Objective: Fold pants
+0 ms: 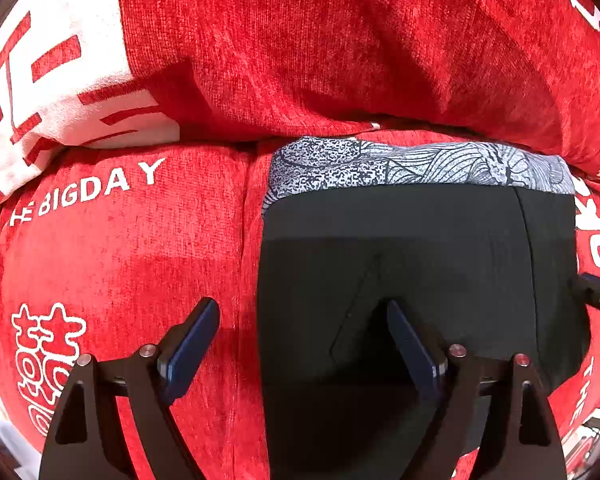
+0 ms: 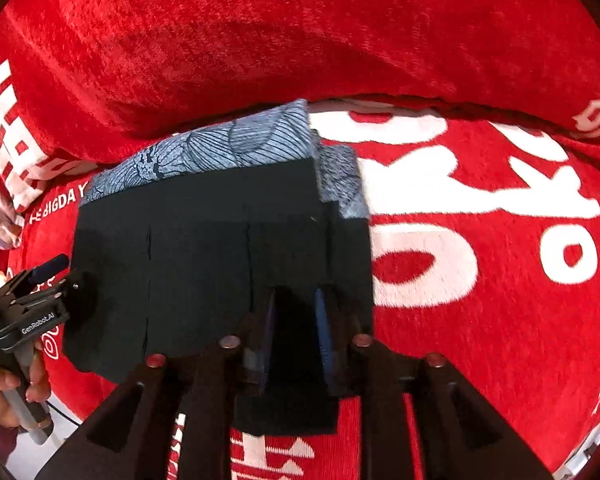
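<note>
The black fabric pants with a grey-and-white patterned band (image 1: pixel 416 280) are seen lying on the seat of a red plush sofa cover printed with white lettering (image 1: pixel 132 256), already gathered into a compact, squarish stack. The patterned band lies along the stack's 12 o'clock edge, close under the red back cushion (image 1: pixel 340 40). A white-and-red printed cushion (image 1: pixel 48 92) is seen at 10 o'clock in the left wrist view.

The left gripper (image 1: pixel 300 320) is held wide, pointing steeply down. One finger hangs above the bare sofa cover, the other above the black cloth, so the stack's 9 o'clock edge runs between them. Nothing is gripped.

The right gripper (image 2: pixel 296 320) is set narrow at the stack's 4 o'clock corner. A dark fold of cloth stands between its blue pads (image 2: pixel 323 328). Whether the pads press on it cannot be told, since the picture is blurred and the cloth is dark on dark.

The garment is judged to be light, soft and limp, with no stiffness of its own. An unsupported edge would be expected to droop, and stacked layers could slide apart if only the top layer were pinched. The plush cover is judged to give some friction, which should keep the stack from creeping.

Hold is best taken at the edges, through all layers at once, with both sides lifted together. The patterned band may be thicker and offer a firmer grip, though this cannot be confirmed.
</note>
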Demonstrator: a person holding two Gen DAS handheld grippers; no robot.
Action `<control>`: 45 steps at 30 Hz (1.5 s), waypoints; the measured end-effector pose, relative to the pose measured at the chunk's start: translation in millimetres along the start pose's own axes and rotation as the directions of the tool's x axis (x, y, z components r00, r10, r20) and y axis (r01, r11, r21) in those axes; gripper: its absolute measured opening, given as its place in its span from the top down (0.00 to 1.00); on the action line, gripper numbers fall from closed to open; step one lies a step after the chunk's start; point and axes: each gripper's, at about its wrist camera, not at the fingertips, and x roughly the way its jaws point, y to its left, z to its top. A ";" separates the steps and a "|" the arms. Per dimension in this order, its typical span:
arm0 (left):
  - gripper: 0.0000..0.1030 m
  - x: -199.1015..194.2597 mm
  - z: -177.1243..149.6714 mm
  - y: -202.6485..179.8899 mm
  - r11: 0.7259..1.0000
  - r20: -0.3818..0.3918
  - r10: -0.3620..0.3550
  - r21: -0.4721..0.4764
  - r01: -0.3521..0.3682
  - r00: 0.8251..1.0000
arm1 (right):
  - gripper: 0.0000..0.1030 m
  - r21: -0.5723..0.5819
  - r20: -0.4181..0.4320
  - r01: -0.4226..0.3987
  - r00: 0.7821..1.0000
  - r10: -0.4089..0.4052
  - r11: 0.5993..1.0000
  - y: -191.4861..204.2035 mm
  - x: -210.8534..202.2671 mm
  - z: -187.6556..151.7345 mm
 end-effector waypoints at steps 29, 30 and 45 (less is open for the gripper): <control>0.07 -2.8 5.2 10.5 1.000 -0.061 -0.028 0.002 0.028 0.998 | 0.00 0.137 -0.029 -0.097 0.994 0.102 0.986 -37.7 -13.2 -30.6; 0.07 -3.3 5.0 12.7 0.999 -0.065 -0.038 0.000 0.038 0.997 | 0.00 0.140 -0.032 -0.096 0.994 0.101 0.985 -39.6 -12.8 -30.5; 0.07 18.8 52.4 53.3 0.977 -0.049 -0.112 -0.185 0.101 0.993 | 0.00 0.159 -0.018 -0.100 0.994 0.105 0.982 -47.0 -12.6 -19.3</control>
